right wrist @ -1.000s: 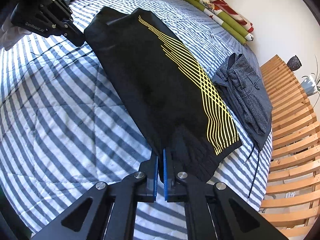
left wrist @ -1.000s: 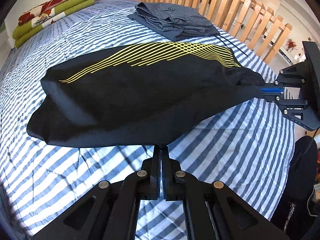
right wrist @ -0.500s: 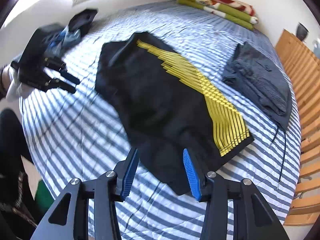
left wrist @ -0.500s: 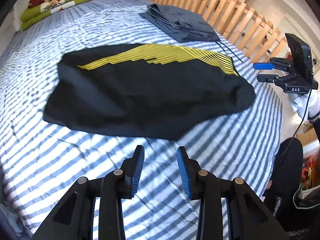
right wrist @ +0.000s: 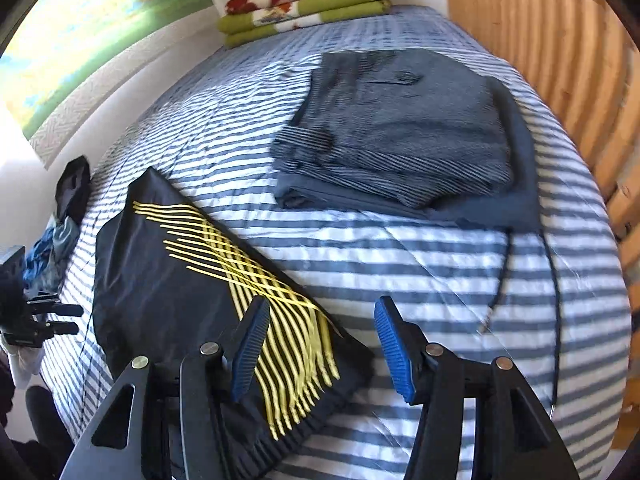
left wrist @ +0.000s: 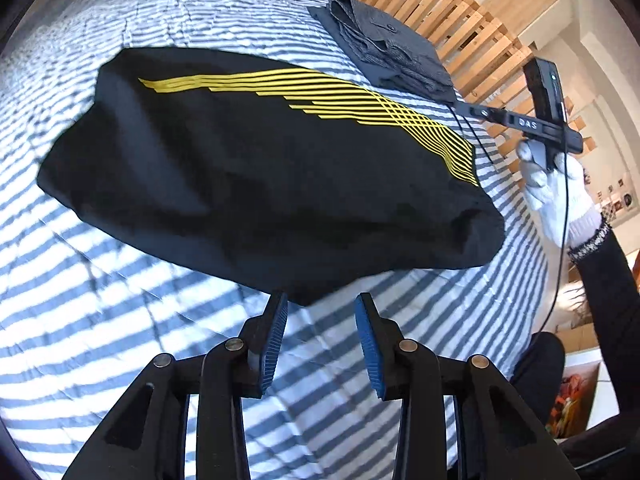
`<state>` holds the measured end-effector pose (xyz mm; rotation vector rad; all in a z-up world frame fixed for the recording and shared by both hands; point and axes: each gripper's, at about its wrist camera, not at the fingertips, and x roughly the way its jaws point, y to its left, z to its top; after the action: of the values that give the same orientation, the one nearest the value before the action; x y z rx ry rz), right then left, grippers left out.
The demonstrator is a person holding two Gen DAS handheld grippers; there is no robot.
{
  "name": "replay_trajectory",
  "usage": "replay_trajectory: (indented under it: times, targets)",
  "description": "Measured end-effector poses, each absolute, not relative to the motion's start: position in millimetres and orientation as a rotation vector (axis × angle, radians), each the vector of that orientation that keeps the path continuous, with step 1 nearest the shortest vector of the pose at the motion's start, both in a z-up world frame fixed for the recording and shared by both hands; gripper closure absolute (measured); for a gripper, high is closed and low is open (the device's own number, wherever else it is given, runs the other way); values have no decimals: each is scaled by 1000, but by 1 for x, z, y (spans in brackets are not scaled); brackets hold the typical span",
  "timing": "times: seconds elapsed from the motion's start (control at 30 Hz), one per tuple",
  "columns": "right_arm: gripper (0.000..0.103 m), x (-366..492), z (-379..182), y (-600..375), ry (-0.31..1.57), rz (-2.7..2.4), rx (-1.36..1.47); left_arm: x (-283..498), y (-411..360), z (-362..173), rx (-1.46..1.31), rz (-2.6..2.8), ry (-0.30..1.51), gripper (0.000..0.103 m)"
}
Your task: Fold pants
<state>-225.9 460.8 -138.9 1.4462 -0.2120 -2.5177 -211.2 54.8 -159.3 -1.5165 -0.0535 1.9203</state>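
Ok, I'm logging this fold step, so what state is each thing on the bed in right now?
Black pants: lying folded on the bed, released.
Grey garments: folded, stacked beside the pants.
Blankets: folded, piled by the wall.
Left gripper: fingers opening, nothing between.
Right gripper: fingers opening, nothing gripped.

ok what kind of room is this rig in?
Most likely a bedroom at home. The work surface is a bed with a blue-and-white striped quilt, a wooden slatted rail runs along one side, and folded blankets are stacked by the wall.
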Motion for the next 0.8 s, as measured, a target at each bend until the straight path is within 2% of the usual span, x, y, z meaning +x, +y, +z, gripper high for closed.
replay_trajectory:
  times: [0.1,0.17,0.23,0.37,0.53,0.63,0.73,0.77,0.8]
  targets:
    - [50,-254,-134,412,-43,-2411,1397,-199,69,-174,-1559,1893,-193,52]
    - [45,-273,-136,376,56,-2317,1392,-193,80,-182,-1575,1881,-239,51]
    - [45,-290,-144,348,140,-2260,1406,-193,85,-189,-1579,1896,-301,45]
    - [45,-320,-163,316,200,-2179,1441,-206,74,-199,-1573,1959,-576,32]
    - [45,-344,-188,295,287,-2110,1487,-209,71,-202,-1541,2051,-671,32]
    - [43,-357,-198,290,325,-2073,1496,-208,75,-200,-1536,2113,-648,41]
    - [40,-362,-198,288,294,-2046,1471,-209,70,-203,-1541,2121,-697,56]
    - [40,-363,-197,289,277,-2036,1469,-212,65,-205,-1549,2126,-712,69]
    - [40,-364,-197,288,276,-2025,1470,-214,62,-207,-1557,2121,-731,76]
